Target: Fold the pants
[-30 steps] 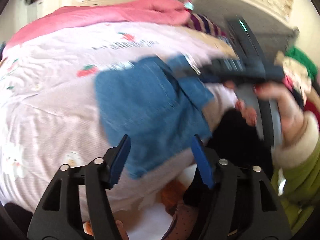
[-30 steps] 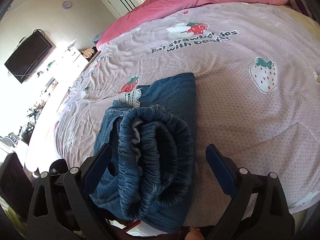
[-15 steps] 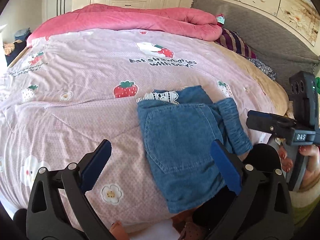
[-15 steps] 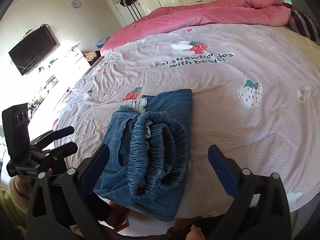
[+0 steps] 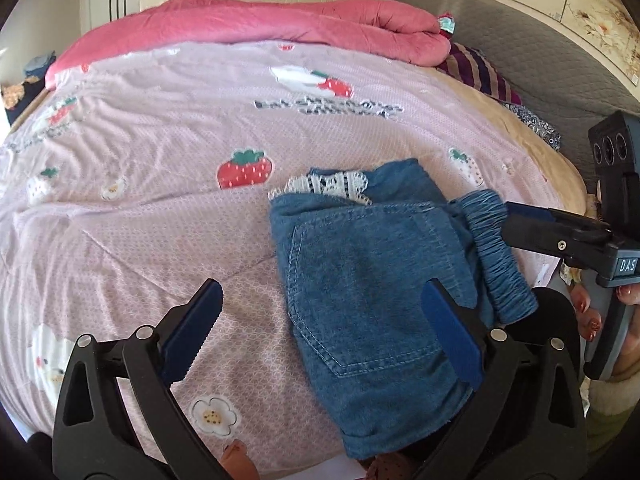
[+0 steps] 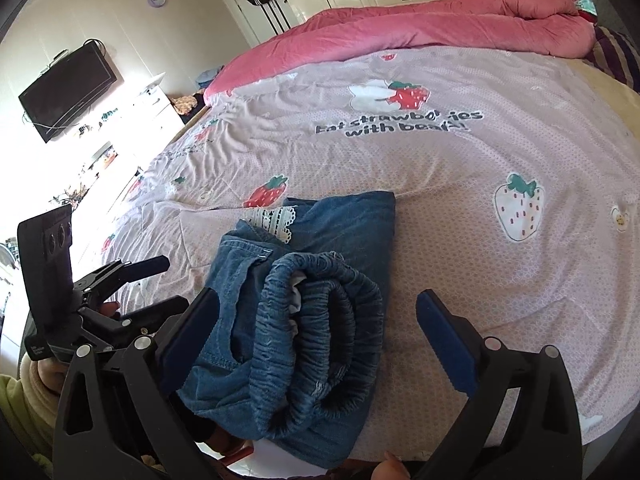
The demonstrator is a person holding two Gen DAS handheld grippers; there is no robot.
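Observation:
The blue denim pants lie folded into a small bundle near the bed's front edge, back pocket up, white lace trim at the far end. In the right wrist view the pants show their gathered elastic waistband coiled on top. My left gripper is open, hovering back from the bundle, its right finger over the denim's edge. My right gripper is open too, its jaws wide on either side of the waistband without pressing it. The left gripper also shows at the left of the right wrist view.
The pink strawberry-print sheet covers the bed. A rolled pink quilt lies along the far side, with a striped pillow and grey headboard at right. A wall TV and a dresser stand to the left.
The left gripper's jaws widened and it drew back from close over the pants, so the whole bundle now shows. The left gripper came into the right wrist view.

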